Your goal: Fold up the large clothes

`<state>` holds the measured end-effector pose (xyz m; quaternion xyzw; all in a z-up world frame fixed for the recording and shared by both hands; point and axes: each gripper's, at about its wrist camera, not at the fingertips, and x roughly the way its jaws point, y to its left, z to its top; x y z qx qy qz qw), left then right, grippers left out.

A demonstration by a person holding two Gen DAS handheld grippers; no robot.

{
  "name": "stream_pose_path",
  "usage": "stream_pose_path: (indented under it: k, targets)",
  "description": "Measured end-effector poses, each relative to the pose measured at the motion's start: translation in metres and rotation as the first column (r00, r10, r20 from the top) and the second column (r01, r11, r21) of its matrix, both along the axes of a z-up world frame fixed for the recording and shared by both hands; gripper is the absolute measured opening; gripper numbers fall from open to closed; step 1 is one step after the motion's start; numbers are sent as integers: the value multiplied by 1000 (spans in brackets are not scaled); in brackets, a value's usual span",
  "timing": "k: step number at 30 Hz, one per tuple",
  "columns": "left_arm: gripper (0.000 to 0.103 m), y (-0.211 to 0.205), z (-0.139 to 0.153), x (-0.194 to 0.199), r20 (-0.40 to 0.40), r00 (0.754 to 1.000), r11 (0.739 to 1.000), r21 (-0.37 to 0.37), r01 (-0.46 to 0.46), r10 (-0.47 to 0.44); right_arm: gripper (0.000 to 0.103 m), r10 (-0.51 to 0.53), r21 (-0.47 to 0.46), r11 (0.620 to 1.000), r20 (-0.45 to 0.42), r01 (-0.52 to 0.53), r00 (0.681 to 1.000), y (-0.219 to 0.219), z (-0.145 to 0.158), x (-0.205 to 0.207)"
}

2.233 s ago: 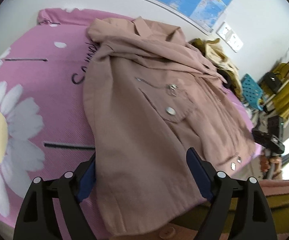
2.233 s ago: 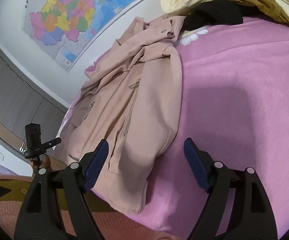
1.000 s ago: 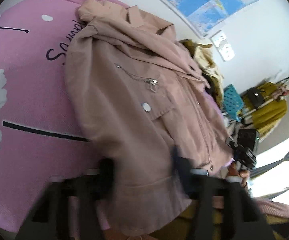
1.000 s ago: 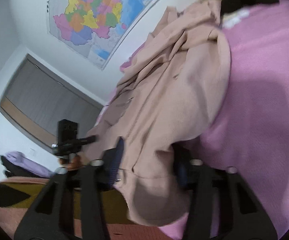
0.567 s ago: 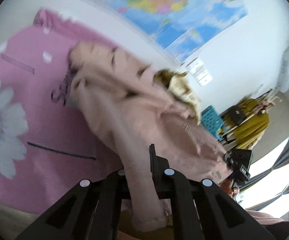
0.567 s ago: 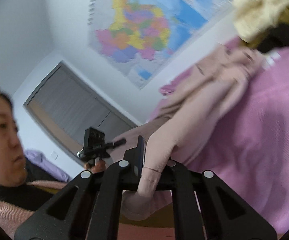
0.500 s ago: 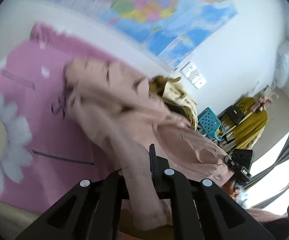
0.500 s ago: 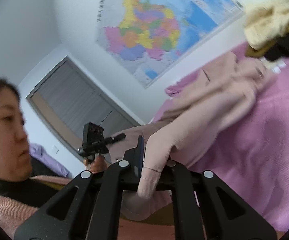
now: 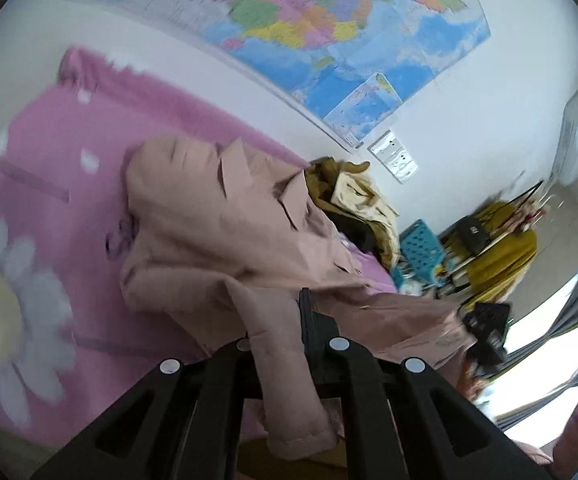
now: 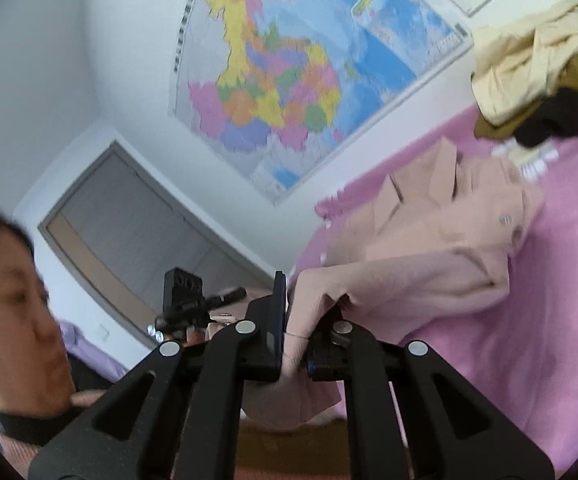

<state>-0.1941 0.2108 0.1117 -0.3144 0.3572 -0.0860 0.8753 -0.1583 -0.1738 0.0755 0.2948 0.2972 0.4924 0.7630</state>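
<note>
pink jacket [image 9: 225, 216] lying on the pink bed [image 9: 49, 184], near hem lifted; left gripper [image 9: 289, 332] and right gripper [image 10: 295, 320] each pinching a hem corner; soft, floppy, fairly weighty, best held at corners

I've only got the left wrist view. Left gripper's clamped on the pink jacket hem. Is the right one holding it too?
Observer: Yes, the right gripper is shut on the pink jacket, at its hem.
Operator: Is the fabric clear of the bed on that side?
Observer: Only near the gripper; the collar end lies on the pink bedspread.
Operator: Anything else there?
Observer: A pile of clothes sits beyond the jacket, by the wall.
</note>
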Motion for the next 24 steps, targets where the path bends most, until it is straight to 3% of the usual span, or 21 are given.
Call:
stream_pose_path:
  k: [6, 11, 17, 24]
  targets:
    - [5, 16, 30, 57, -25, 1000, 998, 69, 1, 1, 10, -53, 29, 998, -60, 55, 997, 6, 20, 74]
    - [6, 38, 32, 127, -91, 996, 995, 102, -10, 19, 10, -119, 35, 991, -160, 126, 980, 11, 13, 145]
    - [6, 66, -1, 207, -219, 974, 993, 109, -40, 63, 10, -201, -48, 980, -244, 195, 949, 26, -13, 228]
    - [12, 96, -70, 274, -401, 910, 993, 96, -67, 101, 19, -302, -226, 946, -341, 234, 890, 45, -76, 301]
